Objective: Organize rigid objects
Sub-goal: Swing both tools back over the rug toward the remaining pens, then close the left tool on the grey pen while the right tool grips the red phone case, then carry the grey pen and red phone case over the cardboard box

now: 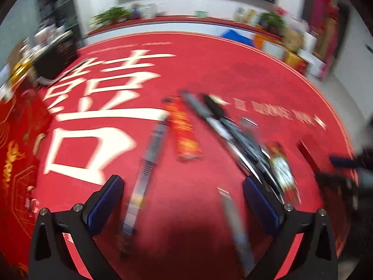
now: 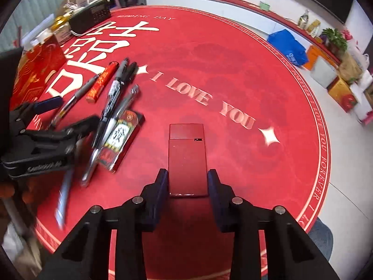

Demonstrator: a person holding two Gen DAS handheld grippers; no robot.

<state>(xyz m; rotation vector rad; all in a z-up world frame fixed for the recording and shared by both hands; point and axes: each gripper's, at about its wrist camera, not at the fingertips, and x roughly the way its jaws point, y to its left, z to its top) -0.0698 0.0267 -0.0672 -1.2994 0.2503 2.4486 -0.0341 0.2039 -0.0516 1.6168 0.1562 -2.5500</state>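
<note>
Near the front edge of the round red bench (image 2: 233, 74), the right gripper (image 2: 187, 182) straddles the near end of a flat red case (image 2: 187, 154), its blue-padded fingers (image 2: 160, 186) just beside the case's long sides; whether they press on it I cannot tell. To the left, pens (image 2: 112, 98), a red tube (image 2: 101, 81) and a printed box (image 2: 119, 137) lie clustered, and the left gripper (image 1: 184, 198) hovers over them with fingers (image 1: 107, 200) spread wide, a grey pen (image 1: 144, 175) lying between them, ungripped.
</note>
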